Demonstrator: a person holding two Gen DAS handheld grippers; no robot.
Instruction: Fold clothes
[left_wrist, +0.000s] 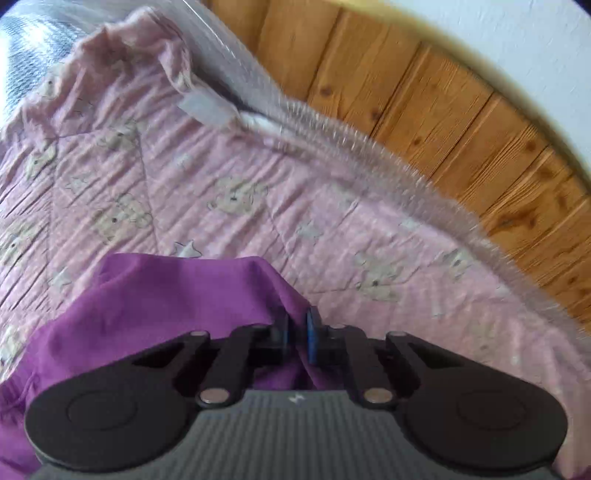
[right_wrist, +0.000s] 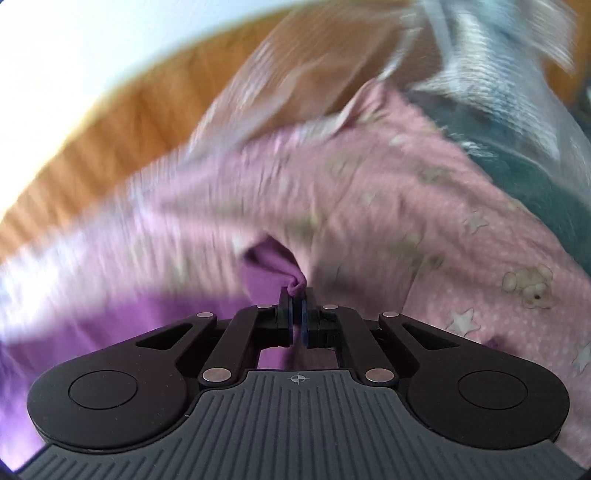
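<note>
we see: left gripper pinching purple cloth | right gripper pinching cloth corner | pink quilt ahead

No legible text or numbers; only a crosshair mark on the right tongs' ribbed grey housing.

We are in a home bedroom: ahead of the grippers lies a pink quilt printed with teddy bears and stars, spread over a bed. Beyond it we see a knotty wooden board and a white wall.
</note>
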